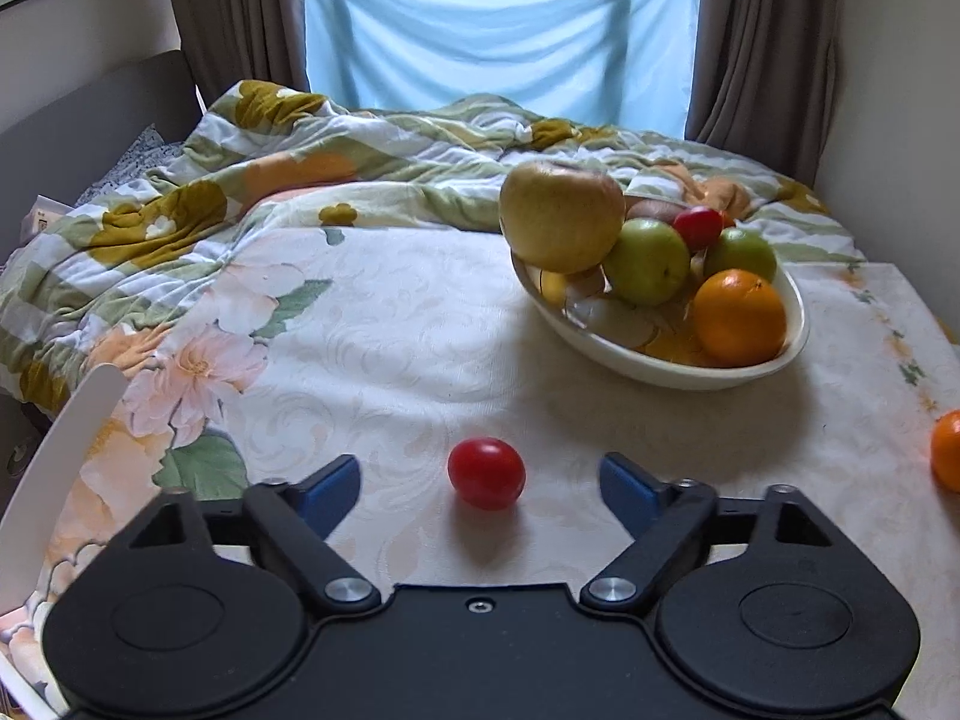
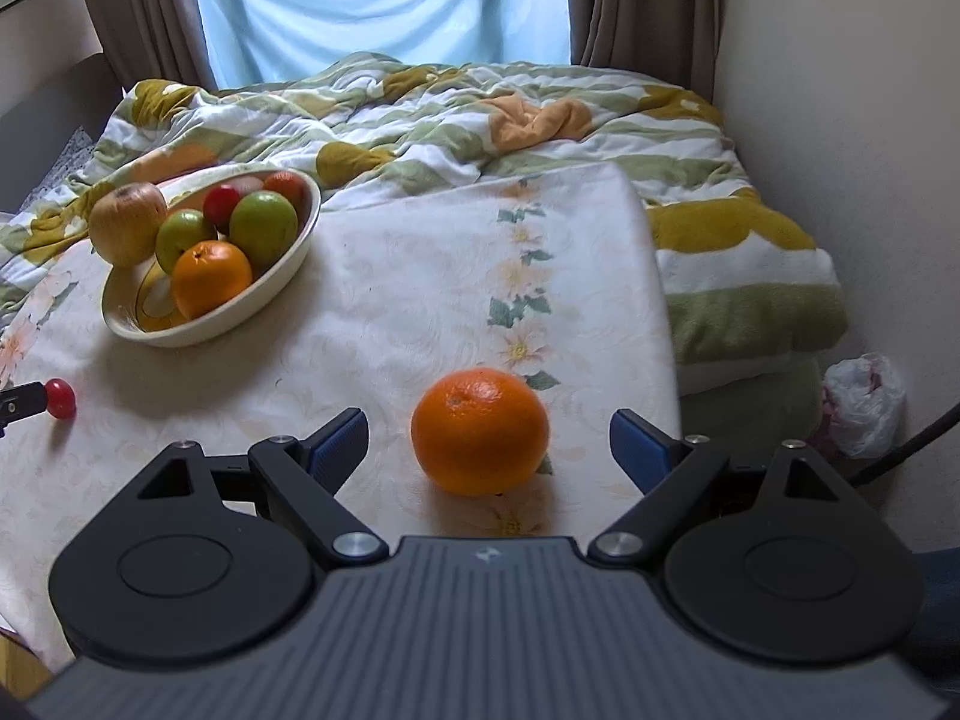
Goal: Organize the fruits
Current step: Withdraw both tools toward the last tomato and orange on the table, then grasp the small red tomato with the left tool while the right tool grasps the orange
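A small red tomato (image 1: 486, 473) lies on the floral tablecloth, between the blue pads of my open left gripper (image 1: 480, 483), not touched. It also shows in the right wrist view (image 2: 60, 398). A loose orange (image 2: 480, 430) lies between the pads of my open right gripper (image 2: 489, 441), apart from both; its edge shows in the left wrist view (image 1: 948, 450). A cream oval bowl (image 1: 654, 363) (image 2: 144, 333) holds a yellow apple (image 1: 561, 222), two green apples, an orange (image 1: 739, 317) and a small red fruit (image 1: 698, 227).
The table's right edge (image 2: 666, 324) drops beside a wall. A crumpled floral quilt (image 1: 300, 162) on a bed lies behind the table. A white chair back (image 1: 66, 438) stands at the left. A plastic bag (image 2: 864, 405) lies on the floor at the right.
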{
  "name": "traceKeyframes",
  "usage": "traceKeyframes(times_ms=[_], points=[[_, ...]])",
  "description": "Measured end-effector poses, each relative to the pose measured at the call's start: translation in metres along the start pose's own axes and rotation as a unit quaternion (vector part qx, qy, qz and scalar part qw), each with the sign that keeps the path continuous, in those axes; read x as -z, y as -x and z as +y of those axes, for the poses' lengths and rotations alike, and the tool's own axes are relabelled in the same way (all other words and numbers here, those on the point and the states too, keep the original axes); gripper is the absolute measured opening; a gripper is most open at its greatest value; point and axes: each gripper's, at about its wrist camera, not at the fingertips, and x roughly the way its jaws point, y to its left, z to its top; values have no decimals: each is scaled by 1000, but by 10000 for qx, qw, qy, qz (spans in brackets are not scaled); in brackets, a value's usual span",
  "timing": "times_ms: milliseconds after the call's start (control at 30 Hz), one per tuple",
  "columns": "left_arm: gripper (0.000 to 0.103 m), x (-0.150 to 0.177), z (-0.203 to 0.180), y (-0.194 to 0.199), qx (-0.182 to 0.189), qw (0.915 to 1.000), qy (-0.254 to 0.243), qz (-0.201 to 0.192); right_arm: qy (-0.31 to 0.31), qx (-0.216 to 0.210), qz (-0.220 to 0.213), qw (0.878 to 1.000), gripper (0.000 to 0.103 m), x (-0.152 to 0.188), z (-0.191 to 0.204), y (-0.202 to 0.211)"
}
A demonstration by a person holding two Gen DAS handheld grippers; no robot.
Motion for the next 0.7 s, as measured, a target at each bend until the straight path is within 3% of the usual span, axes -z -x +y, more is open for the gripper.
traceKeyframes(times_ms=[67, 200, 333, 700], points=[[72, 1, -2, -6, -16, 10000, -69, 66, -7, -32, 52, 10000, 101, 1, 1, -6], [61, 2, -4, -15, -24, 9998, -152, 145, 56, -82, 106, 9999, 100, 1, 4, -12], [38, 2, -4, -23, -43, 9995, -178, 239, 78, -111, 170, 9998, 100, 1, 6, -18], [35, 7, -3, -19, -29, 9994, -216, 283, 119, -123, 260, 9995, 93, 0, 8, -29]])
